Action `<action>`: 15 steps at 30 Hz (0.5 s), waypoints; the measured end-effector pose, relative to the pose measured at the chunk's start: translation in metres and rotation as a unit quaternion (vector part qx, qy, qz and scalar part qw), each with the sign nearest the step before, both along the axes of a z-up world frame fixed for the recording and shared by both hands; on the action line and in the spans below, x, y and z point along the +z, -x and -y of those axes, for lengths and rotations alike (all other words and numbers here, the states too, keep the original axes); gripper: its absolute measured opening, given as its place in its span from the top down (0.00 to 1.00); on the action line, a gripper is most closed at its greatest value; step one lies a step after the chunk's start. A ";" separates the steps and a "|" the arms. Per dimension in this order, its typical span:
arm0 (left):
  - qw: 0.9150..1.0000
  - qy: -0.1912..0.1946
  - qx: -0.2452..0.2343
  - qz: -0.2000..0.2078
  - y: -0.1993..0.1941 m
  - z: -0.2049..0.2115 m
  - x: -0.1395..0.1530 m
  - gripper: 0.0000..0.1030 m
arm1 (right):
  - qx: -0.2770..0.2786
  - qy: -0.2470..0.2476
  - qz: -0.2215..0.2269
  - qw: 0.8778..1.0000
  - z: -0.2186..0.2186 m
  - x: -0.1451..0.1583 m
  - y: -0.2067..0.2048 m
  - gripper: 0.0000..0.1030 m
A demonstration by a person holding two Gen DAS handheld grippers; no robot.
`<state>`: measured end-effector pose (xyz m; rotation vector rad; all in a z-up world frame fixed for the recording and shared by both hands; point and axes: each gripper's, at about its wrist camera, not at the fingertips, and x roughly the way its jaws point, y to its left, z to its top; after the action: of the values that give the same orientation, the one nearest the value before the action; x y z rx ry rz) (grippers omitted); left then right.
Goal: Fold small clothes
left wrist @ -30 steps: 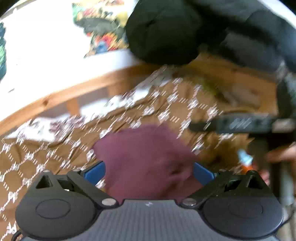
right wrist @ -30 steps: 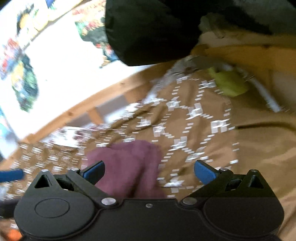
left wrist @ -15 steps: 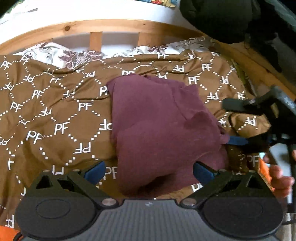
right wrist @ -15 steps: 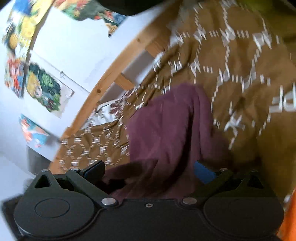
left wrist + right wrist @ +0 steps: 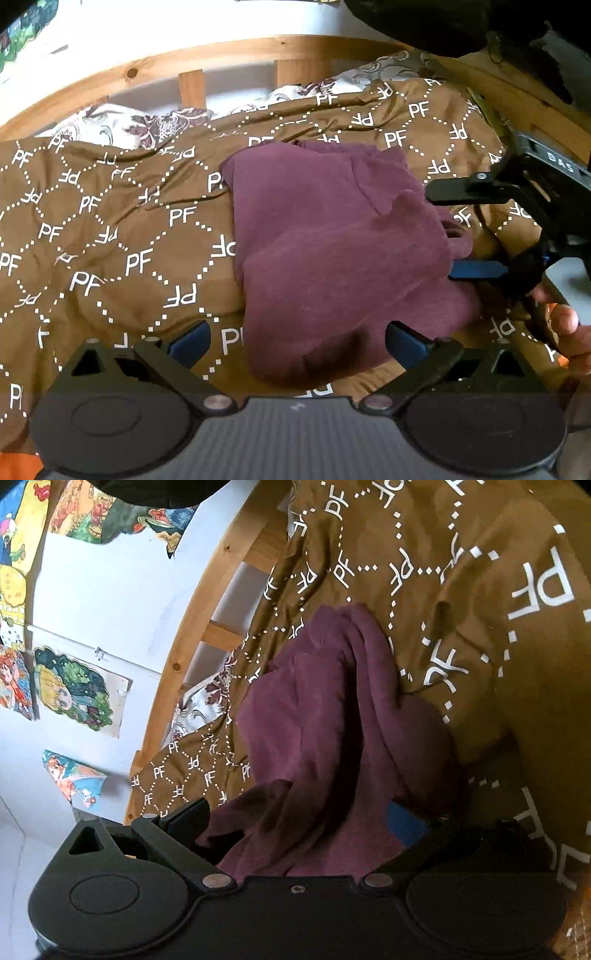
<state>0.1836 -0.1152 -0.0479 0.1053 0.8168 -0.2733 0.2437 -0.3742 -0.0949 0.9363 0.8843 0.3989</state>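
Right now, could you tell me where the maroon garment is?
The maroon garment lies on the brown bedspread, centre of the left wrist view, beside the right gripper.

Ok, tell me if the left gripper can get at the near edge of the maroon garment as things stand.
Probably yes. The left gripper is open, and the maroon garment's near edge lies between its fingers on the brown bedspread, with nothing over it. The right gripper works the far right side.

One maroon garment [image 5: 332, 251], one brown bedspread [image 5: 110, 240], two grippers [image 5: 295, 339] [image 5: 295, 823], three wall drawings [image 5: 70, 690].
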 end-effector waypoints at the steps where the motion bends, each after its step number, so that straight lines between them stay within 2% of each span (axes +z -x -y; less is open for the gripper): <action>1: 1.000 -0.002 -0.001 0.002 0.001 0.001 0.000 0.01 | 0.001 0.004 0.003 1.000 -0.002 0.000 0.000 0.01; 10: 0.999 -0.022 -0.012 0.029 0.008 0.009 -0.001 0.01 | -0.015 0.003 0.024 1.000 -0.001 0.001 -0.003 0.01; 13: 0.998 -0.018 -0.037 0.052 0.016 0.011 -0.005 0.01 | -0.027 0.014 0.026 0.999 -0.001 0.000 -0.006 0.07; 15: 0.996 -0.030 -0.058 0.067 0.021 0.017 -0.008 0.01 | -0.027 0.027 0.032 0.999 -0.003 0.000 -0.010 0.11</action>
<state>0.1628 -0.1323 -0.0556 0.2267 0.6860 -0.3475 0.2537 -0.3710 -0.0951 0.8906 0.8055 0.3543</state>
